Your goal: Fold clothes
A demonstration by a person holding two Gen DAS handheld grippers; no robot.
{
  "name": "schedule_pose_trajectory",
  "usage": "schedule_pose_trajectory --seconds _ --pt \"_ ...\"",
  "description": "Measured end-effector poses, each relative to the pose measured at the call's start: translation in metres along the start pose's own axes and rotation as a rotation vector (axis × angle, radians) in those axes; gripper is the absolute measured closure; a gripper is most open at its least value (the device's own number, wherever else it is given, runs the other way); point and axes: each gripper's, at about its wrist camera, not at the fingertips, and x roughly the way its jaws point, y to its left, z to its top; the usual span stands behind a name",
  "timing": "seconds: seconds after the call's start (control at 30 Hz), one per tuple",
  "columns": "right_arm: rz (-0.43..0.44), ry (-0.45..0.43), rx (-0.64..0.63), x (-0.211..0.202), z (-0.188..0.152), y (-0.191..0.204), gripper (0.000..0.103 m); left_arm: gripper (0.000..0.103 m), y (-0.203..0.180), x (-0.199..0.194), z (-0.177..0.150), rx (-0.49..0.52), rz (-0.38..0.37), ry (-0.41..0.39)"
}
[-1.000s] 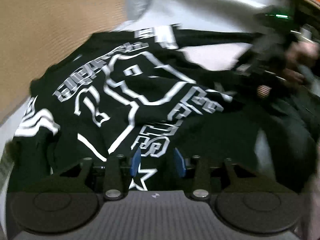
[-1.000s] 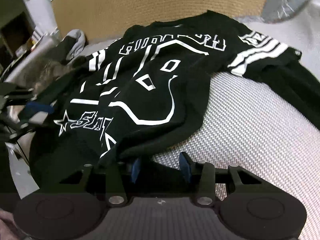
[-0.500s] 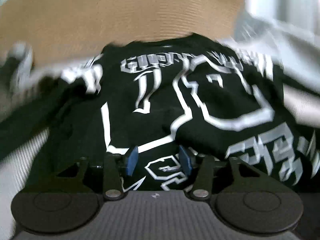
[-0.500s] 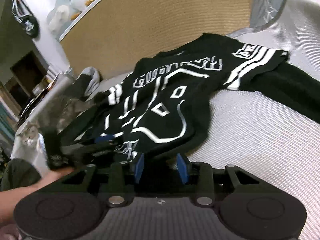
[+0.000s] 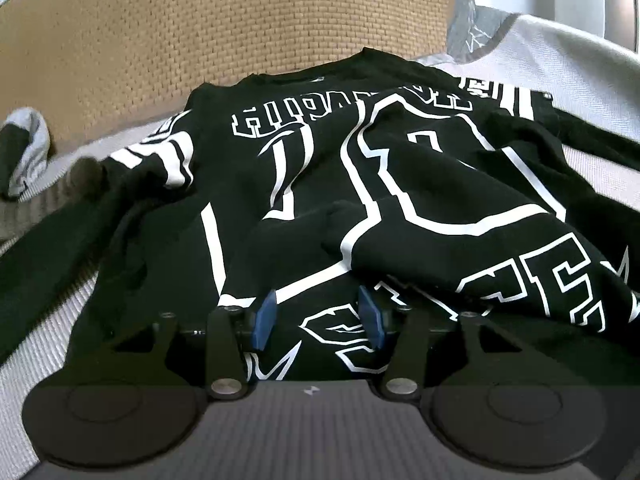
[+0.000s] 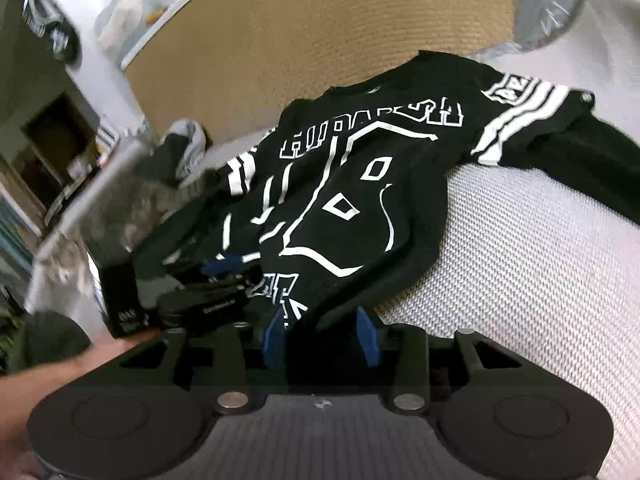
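Nearest you, your left tool [image 5: 316, 318] hung released, blue pads apart over the hem print of the black jersey [image 5: 360, 184]. Your right tool [image 6: 320, 334] was spread too, straddling the near hem edge, nothing pinched that I could see. The jersey lay rumpled on the grey bed [image 6: 520, 272], one fold lapping across the number. Beyond, the striped sleeve [image 6: 516, 120] trailed off toward the woven headboard [image 5: 200, 28]. Pinching through that lapped layer risked dragging a crooked fold.

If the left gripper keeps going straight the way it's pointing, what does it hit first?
Most likely the black jersey. The left gripper is open just above its printed lower part, and a raised fold of the same fabric lies right ahead of the fingertips. Exact depth is hard to judge through the fisheye.
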Motion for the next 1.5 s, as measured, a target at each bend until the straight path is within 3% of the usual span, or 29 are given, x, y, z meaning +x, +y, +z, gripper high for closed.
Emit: schedule_pose_trajectory --seconds 0.3,0.53,0.6,0.67,0.9,1.07,1.17,1.2,1.33,1.43,1.5 --pt "-0.007 0.055 -0.083 0.012 -0.016 0.023 0.055 0.053 0.000 0.005 0.009 0.043 -0.004 0.057" --pt "-0.149 0.081 -0.206 0.031 -0.023 0.039 0.056 0.053 0.002 0.006 0.011 0.054 -0.009 0.079" --pt "-0.177 0.093 -0.224 0.033 -0.026 0.036 0.076 0.053 0.002 0.008 0.016 0.064 -0.014 0.108" --pt "-0.184 0.073 -0.202 0.031 -0.026 0.030 0.088 0.053 0.003 0.010 0.020 0.074 -0.018 0.138" --pt "-0.185 -0.118 0.005 -0.012 -0.018 -0.010 0.095 0.053 0.008 0.009 0.026 0.097 -0.049 0.188" --pt "-0.235 -0.152 0.059 -0.026 -0.012 -0.035 0.098 0.053 0.014 0.007 0.029 0.010 -0.054 0.221" --pt "-0.294 -0.153 0.068 -0.029 -0.011 -0.044 0.103 0.054 0.008 0.005 0.030 0.011 -0.025 0.236" --pt "-0.317 -0.152 0.067 -0.029 -0.011 -0.047 0.103 0.054 0.006 0.004 0.031 0.009 -0.018 0.241" --pt "-0.262 -0.160 0.056 -0.042 -0.017 -0.050 0.101 0.054 -0.002 -0.006 0.031 0.044 -0.045 0.254" --pt "-0.219 -0.169 0.035 -0.053 -0.021 -0.044 0.092 0.054 -0.012 -0.015 0.030 0.122 -0.078 0.250" --pt "-0.172 -0.150 0.004 -0.056 -0.024 -0.036 0.081 0.054 -0.020 -0.021 0.028 0.183 -0.103 0.246"
